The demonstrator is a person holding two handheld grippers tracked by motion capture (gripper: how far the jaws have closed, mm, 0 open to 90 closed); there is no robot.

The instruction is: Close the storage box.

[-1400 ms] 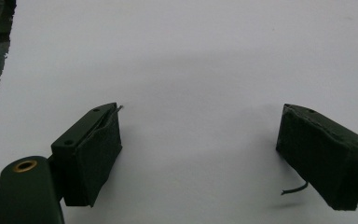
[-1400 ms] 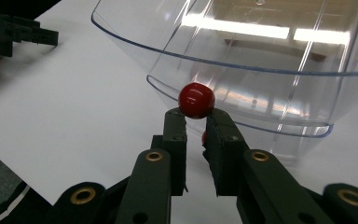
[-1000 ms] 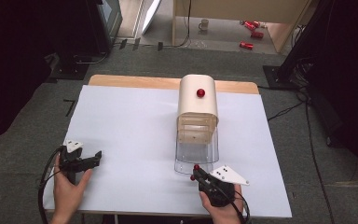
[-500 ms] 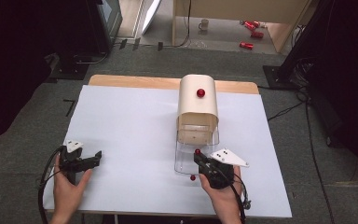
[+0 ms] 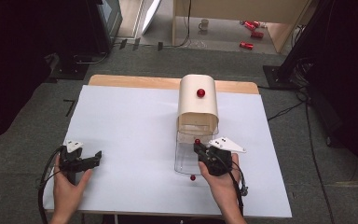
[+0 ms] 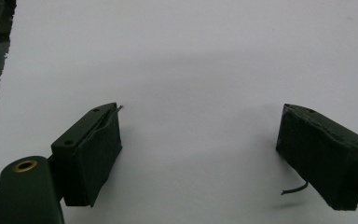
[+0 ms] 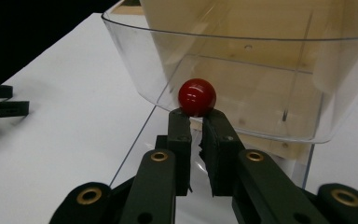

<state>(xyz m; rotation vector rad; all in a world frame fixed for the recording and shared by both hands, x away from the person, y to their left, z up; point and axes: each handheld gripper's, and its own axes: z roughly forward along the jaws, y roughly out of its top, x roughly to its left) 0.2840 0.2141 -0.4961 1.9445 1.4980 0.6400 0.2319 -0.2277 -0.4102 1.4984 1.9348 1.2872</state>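
Note:
A cream, round-topped box (image 5: 197, 105) with a red knob (image 5: 200, 93) on its top stands at the middle back of the table. A clear curved lid (image 5: 186, 156) reaches out from its front toward me, and it looks raised and tilted (image 7: 242, 70) in the right gripper view. My right gripper (image 5: 198, 147) is shut on the lid's small red knob (image 5: 197, 141), and the ball (image 7: 196, 96) sits right at the jaw tips (image 7: 196, 114). My left gripper (image 5: 95, 156) rests near the front left with its jaws wide apart (image 6: 200, 140) over bare white table.
White sheet (image 5: 130, 130) covers the table, and a wood strip (image 5: 135, 82) shows at its back edge. A small red dot (image 5: 192, 178) lies at the clear lid's near edge; I cannot tell whether it is a reflection. Dark floor and cables surround the table.
My right gripper has moved forward toward the box with the lid's red knob in its jaws, swinging the clear lid up. The left gripper has stayed put.

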